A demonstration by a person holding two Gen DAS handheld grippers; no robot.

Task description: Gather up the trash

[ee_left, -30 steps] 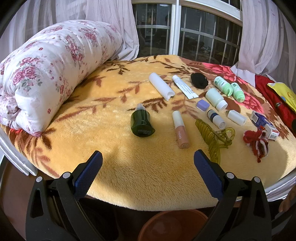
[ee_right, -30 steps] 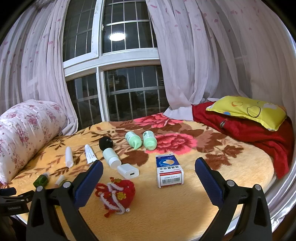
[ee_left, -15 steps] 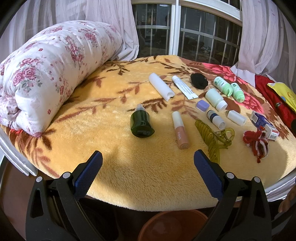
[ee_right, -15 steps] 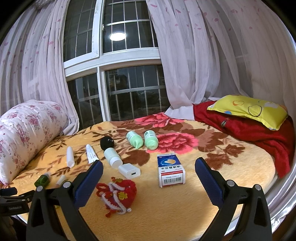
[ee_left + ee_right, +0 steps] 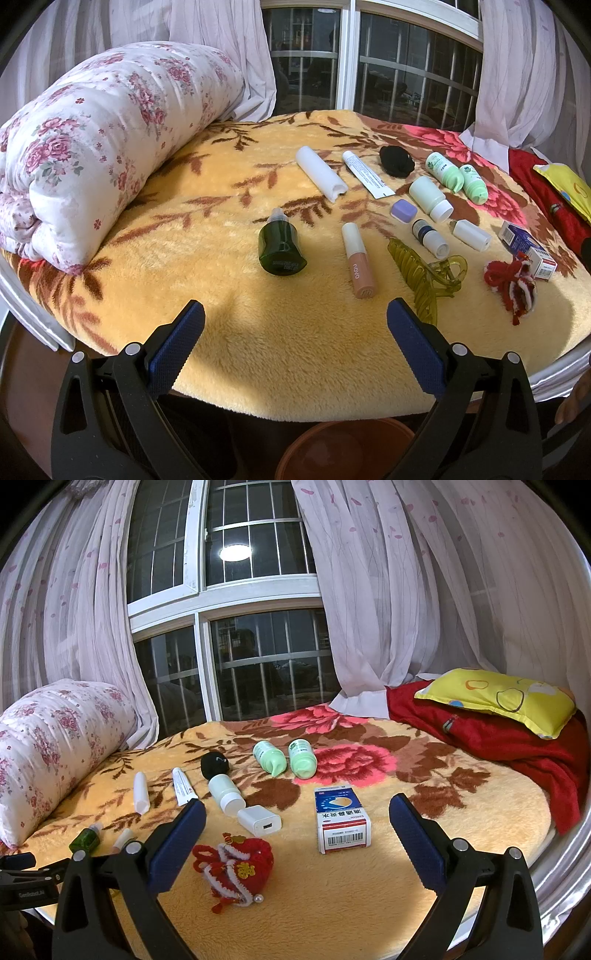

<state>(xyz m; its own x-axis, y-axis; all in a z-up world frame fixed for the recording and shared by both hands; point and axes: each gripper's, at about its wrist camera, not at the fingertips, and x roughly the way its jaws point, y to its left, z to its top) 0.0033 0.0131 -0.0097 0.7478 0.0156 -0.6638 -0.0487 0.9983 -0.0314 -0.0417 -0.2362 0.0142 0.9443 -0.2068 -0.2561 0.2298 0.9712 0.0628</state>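
We list: blanket (image 5: 207,236), yellow plush with brown leaf sprays and pink-red blooms; rolled quilt (image 5: 92,147), white with pink roses; bottle (image 5: 281,248), dark green; hair claw (image 5: 424,275), translucent olive; pouch (image 5: 234,866), red with white trim; two bottles (image 5: 284,757), mint green; cushion (image 5: 498,699), yellow with ring motifs; gripper pads (image 5: 412,345), blue.

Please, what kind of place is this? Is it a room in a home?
Most likely a bedroom at home, at a bay window. A plush floral blanket covers a ledge under a barred window with sheer curtains; a rolled quilt and a yellow pillow lie on it.
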